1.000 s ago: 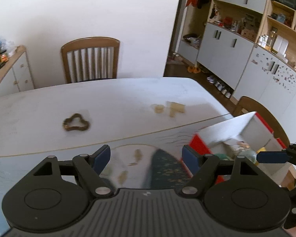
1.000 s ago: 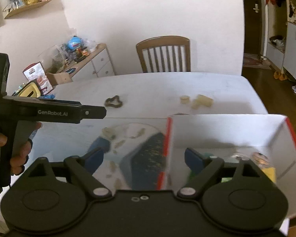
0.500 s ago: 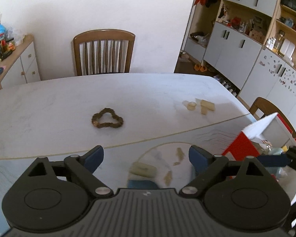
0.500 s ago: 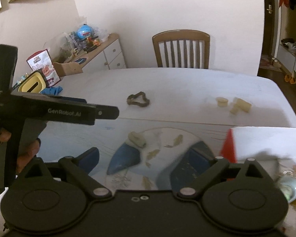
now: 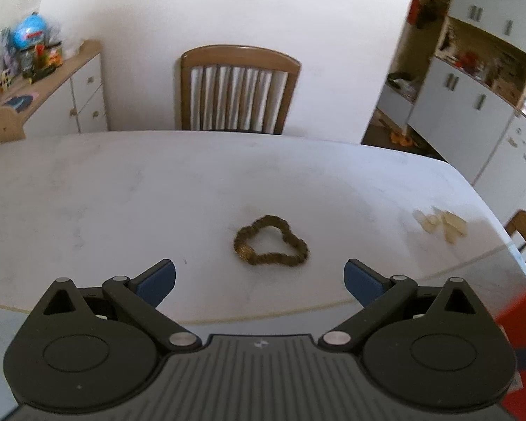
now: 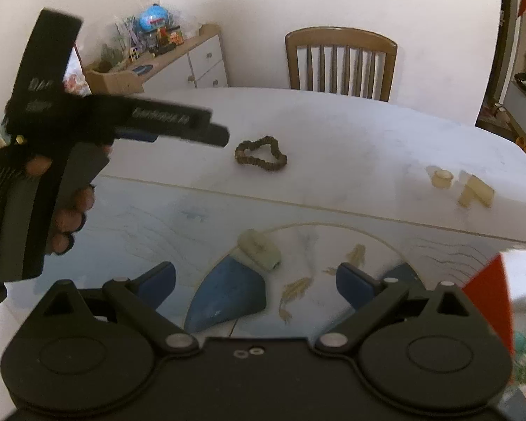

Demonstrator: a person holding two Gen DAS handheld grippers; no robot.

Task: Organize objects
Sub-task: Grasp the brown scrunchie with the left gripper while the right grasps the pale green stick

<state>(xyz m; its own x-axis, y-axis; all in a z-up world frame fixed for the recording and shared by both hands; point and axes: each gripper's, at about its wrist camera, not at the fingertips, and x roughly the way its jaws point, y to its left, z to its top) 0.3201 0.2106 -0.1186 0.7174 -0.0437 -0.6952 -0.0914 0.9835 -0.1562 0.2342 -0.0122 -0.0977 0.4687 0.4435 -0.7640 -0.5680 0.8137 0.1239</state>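
Hovering with jaws spread wide and empty, the left gripper [image 5: 259, 275] is lining up on the brown hair tie [image 5: 270, 245] lying flat just ahead on the white table [image 5: 122, 193], likely so it drops between the fingers. The right gripper [image 6: 256, 279] is also spread, holding nothing, waiting over a pale clip [image 6: 259, 249] near the red-edged box [image 6: 491, 287], probably the drop-off, with pale blocks [image 6: 473, 189] well apart.

Both grippers [image 5: 259, 277] [image 6: 256, 279] are matte black with silver pivot screws and blue fingertip pads [image 5: 156, 279]; the hand [image 6: 65, 207] wears a dark fingerless glove.
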